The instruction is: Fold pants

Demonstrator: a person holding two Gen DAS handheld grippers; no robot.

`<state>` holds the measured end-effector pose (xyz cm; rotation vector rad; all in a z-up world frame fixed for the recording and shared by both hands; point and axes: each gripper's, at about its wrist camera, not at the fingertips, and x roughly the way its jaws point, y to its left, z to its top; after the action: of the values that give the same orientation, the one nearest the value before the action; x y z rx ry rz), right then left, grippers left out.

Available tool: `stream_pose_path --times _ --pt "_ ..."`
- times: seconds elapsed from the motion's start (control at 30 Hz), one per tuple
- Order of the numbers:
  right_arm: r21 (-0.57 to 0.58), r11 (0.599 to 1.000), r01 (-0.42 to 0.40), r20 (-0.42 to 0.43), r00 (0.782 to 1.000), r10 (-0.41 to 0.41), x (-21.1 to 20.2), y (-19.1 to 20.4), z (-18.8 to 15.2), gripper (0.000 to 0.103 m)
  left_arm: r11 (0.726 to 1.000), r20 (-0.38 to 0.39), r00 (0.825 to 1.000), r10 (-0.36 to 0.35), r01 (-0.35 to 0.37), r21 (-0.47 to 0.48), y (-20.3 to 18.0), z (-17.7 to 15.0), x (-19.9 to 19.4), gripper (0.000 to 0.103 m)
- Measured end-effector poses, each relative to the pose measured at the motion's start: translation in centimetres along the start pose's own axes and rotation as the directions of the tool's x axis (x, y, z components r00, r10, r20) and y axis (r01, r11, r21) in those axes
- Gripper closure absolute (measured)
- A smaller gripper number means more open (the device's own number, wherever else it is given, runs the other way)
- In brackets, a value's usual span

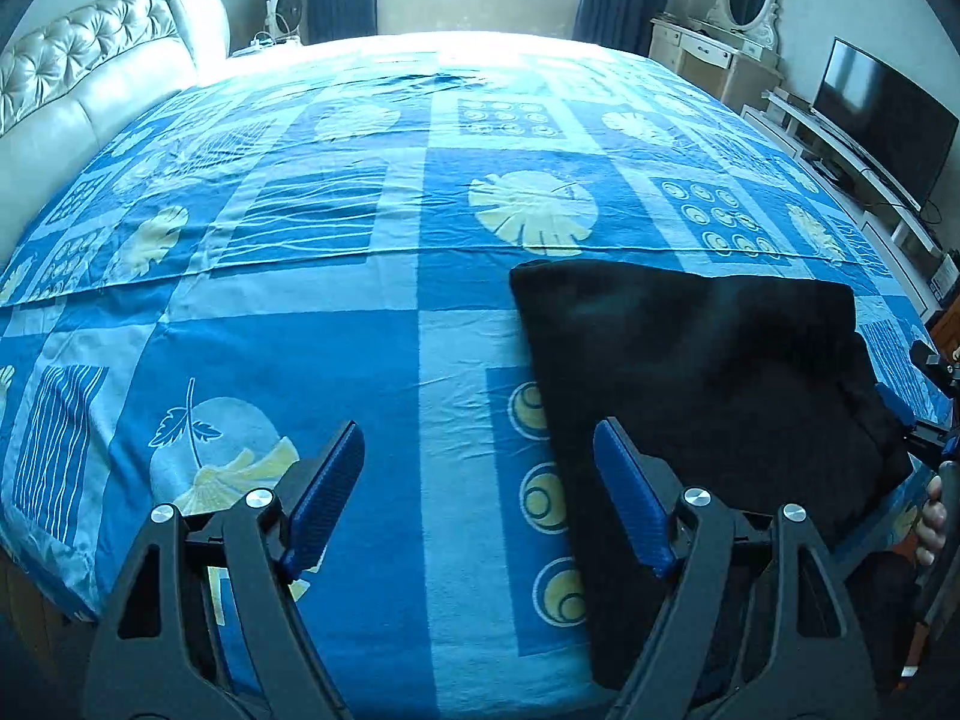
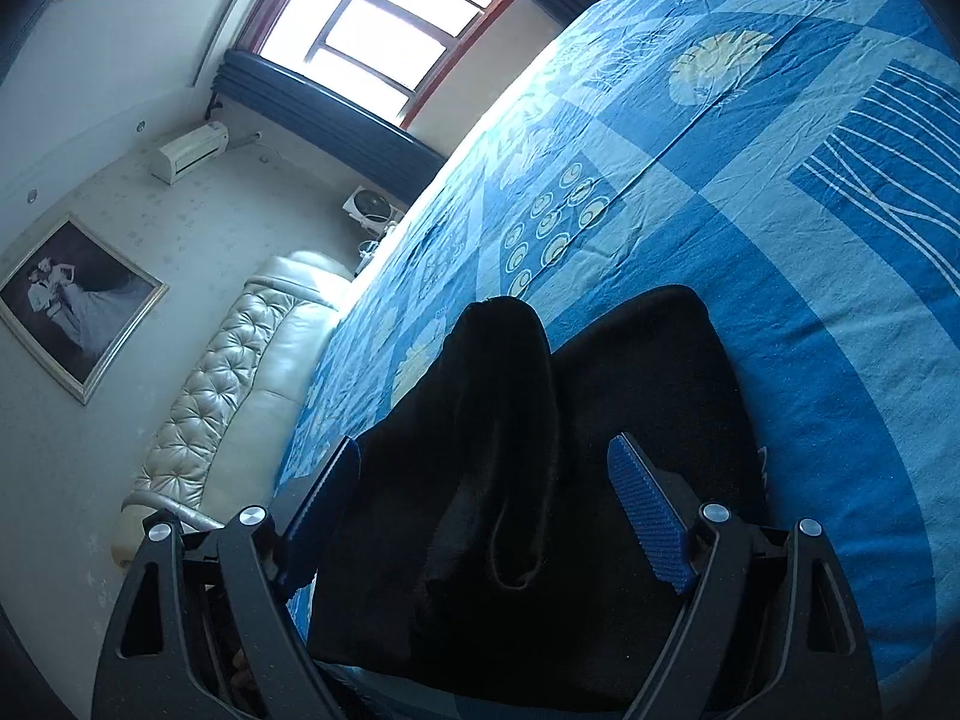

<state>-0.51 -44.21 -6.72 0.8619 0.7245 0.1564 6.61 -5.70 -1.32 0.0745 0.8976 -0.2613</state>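
Lying folded into a compact dark block, the black fabric pants (image 1: 708, 384) fill the lower right of the left wrist view, on the blue patterned bedsheet with pale leaf and circle motifs (image 1: 336, 360). The left gripper (image 1: 480, 480) hovers with its jaws spread wide and holding nothing, one blue-padded finger over bare sheet, the other over the pants' left edge. In the right wrist view the right gripper (image 2: 489, 498) also stands wide apart, straddling a raised fold of the pants (image 2: 510, 420) at lower centre without clamping it. A cream tufted leather headboard (image 1: 90, 60) sits upper left.
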Motion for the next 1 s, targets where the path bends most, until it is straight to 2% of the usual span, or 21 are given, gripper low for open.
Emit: stream_pose_path --times 0.1,0.23,0.3,0.37,0.4,0.47,0.53,0.7,0.77,0.87,1.0 --pt "-0.09 0.99 0.109 -0.091 0.989 -0.117 1.8 1.4 0.6 0.019 0.998 -0.035 0.999 -0.017 0.015 -0.062 2.6 -1.4 1.0 0.024" --pt "-0.108 0.983 0.146 -0.164 0.973 -0.162 3.9 2.1 0.7 0.018 0.994 -0.063 0.996 -0.058 0.052 -0.092 3.4 -2.7 1.9 0.024" --pt "-0.127 0.982 0.136 -0.186 0.97 -0.158 4.7 2.6 0.4 0.02 0.993 -0.063 0.995 -0.08 0.074 -0.093 3.3 -3.1 2.1 0.024" --pt "-0.146 0.98 0.132 -0.209 0.965 -0.161 5.6 3.2 0.0 0.036 0.991 -0.07 0.993 -0.1 0.093 -0.095 3.2 -3.5 2.3 0.024" --pt "-0.144 0.98 0.135 -0.231 0.959 -0.166 6.1 3.2 -0.1 0.059 0.99 -0.076 0.991 -0.112 0.104 -0.098 3.1 -3.6 2.5 0.024" --pt "-0.138 0.978 0.157 -0.237 0.954 -0.186 6.5 3.4 -0.2 0.075 0.987 -0.086 0.988 -0.131 0.122 -0.107 3.2 -4.0 2.7 0.024" --pt "-0.124 0.983 0.136 -0.225 0.961 -0.162 5.9 3.8 0.0 0.087 0.984 -0.082 0.986 -0.146 0.136 -0.112 3.4 -4.1 2.7 0.024" --pt "-0.152 0.985 0.085 -0.125 0.987 -0.104 1.7 6.3 1.6 0.09 0.975 -0.05 0.979 -0.195 0.188 -0.117 3.4 -3.5 1.7 0.023" --pt "-0.176 0.98 0.094 -0.078 0.991 -0.109 -0.4 6.8 2.1 0.09 0.97 -0.043 0.975 -0.217 0.21 -0.12 3.1 -3.2 1.4 0.02" --pt "-0.183 0.972 0.15 -0.025 0.987 -0.157 -2.6 5.9 2.6 0.09 0.963 -0.045 0.968 -0.247 0.24 -0.12 2.3 -3.0 1.2 0.019" --pt "-0.114 0.966 0.23 -0.05 0.97 -0.237 -2.5 1.5 2.3 0.09 0.959 -0.073 0.961 -0.267 0.258 -0.112 0.7 -3.2 1.8 0.019"
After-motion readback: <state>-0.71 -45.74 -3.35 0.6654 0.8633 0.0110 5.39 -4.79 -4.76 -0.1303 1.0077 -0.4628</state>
